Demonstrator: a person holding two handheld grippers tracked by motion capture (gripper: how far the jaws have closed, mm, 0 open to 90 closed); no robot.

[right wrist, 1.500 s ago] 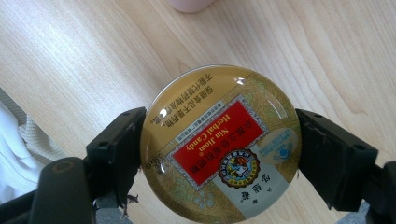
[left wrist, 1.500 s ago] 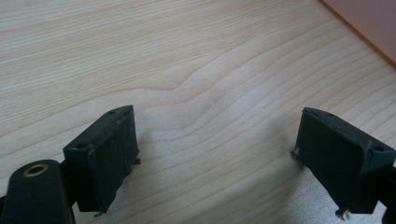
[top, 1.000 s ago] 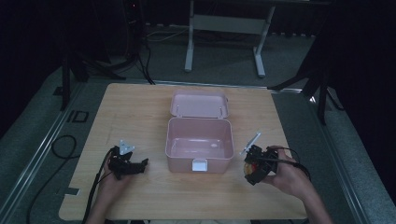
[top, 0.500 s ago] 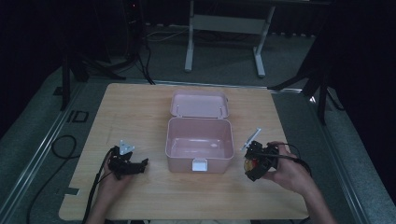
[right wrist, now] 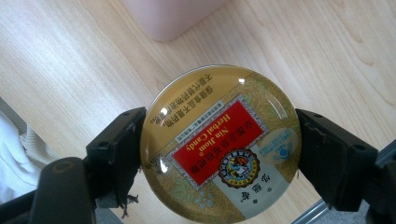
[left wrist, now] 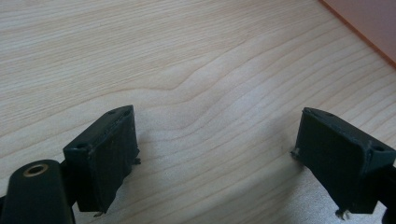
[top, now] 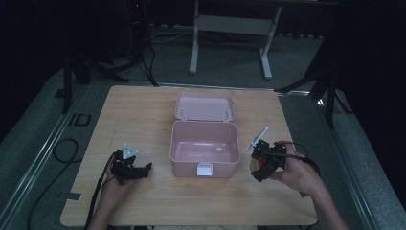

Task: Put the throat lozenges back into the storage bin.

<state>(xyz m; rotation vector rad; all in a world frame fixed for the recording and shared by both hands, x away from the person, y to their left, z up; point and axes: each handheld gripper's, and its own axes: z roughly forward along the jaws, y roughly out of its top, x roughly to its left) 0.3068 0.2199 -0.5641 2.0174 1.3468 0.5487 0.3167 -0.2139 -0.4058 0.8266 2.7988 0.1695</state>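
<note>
A pink box [top: 205, 147] stands open in the middle of the wooden table [top: 143, 115], its lid [top: 204, 106] lying back behind it. To its right, my right gripper [top: 257, 165] is shut on a round gold candy tin [right wrist: 223, 142] with a red label; the tin [top: 254, 166] hangs just above the table. The box's pink corner [right wrist: 168, 16] shows beyond the tin. Left of the box, my left gripper [top: 142, 171] rests low over the table, open, with bare wood between its jaws [left wrist: 215, 154].
The box's white latch [top: 204, 169] faces the near edge. Cables [top: 62, 153] trail off the table's left side. A metal stand [top: 230, 28] is on the floor behind the table. Bare wood lies at the far left and far right.
My right gripper has shifted slightly toward the right with the tin. The left gripper has stayed still.
</note>
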